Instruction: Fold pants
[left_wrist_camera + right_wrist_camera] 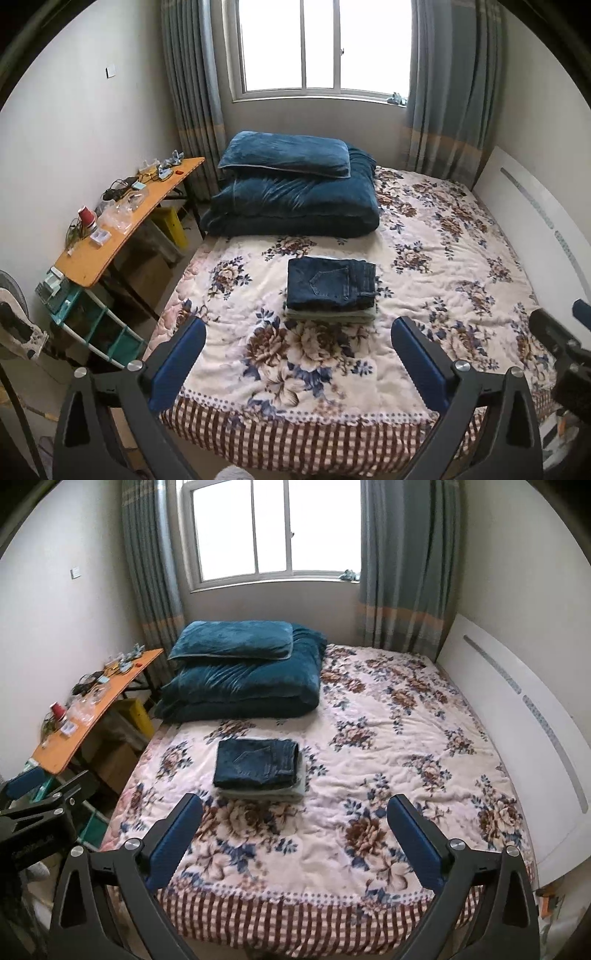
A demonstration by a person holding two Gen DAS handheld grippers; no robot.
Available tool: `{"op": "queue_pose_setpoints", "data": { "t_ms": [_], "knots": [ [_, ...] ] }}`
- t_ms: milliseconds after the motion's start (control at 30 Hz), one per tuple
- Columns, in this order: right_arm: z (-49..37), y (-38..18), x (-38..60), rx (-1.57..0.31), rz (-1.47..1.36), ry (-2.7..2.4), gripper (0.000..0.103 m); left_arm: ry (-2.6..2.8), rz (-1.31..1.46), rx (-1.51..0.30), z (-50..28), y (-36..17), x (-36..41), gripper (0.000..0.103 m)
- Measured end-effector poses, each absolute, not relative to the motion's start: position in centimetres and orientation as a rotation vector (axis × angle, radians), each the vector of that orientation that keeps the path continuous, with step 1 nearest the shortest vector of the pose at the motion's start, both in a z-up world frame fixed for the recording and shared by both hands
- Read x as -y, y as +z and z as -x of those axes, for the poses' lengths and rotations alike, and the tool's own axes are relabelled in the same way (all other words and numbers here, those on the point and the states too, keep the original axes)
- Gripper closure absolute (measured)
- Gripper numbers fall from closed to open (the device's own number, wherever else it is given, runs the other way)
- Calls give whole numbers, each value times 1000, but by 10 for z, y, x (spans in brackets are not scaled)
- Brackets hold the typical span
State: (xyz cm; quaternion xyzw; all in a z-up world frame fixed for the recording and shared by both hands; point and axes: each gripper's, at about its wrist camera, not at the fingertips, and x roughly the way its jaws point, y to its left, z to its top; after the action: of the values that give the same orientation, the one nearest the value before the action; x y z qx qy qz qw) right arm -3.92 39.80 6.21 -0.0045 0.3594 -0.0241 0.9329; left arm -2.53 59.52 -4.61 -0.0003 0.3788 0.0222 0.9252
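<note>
Pants [330,282], dark blue denim folded into a thick rectangle, lie on a pale folded cloth [332,315] in the middle of the bed [461,258]. At far left, an orange table [110,243] carries a red cup [86,218]. The plush floral bedspread holds a velvety teal pillow [286,157]. Left claw [298,360] and right claw [295,836] both gape wide, empty, near the foot.
</note>
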Motion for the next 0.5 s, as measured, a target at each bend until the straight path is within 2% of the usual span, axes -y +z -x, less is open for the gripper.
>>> {"op": "queue_pose_setpoints", "data": {
  "t_ms": [500],
  "knots": [
    [-46,-8,-380,-816,-13,-120,1,55,-24,-803,-33,-97,-586,0]
  ]
}}
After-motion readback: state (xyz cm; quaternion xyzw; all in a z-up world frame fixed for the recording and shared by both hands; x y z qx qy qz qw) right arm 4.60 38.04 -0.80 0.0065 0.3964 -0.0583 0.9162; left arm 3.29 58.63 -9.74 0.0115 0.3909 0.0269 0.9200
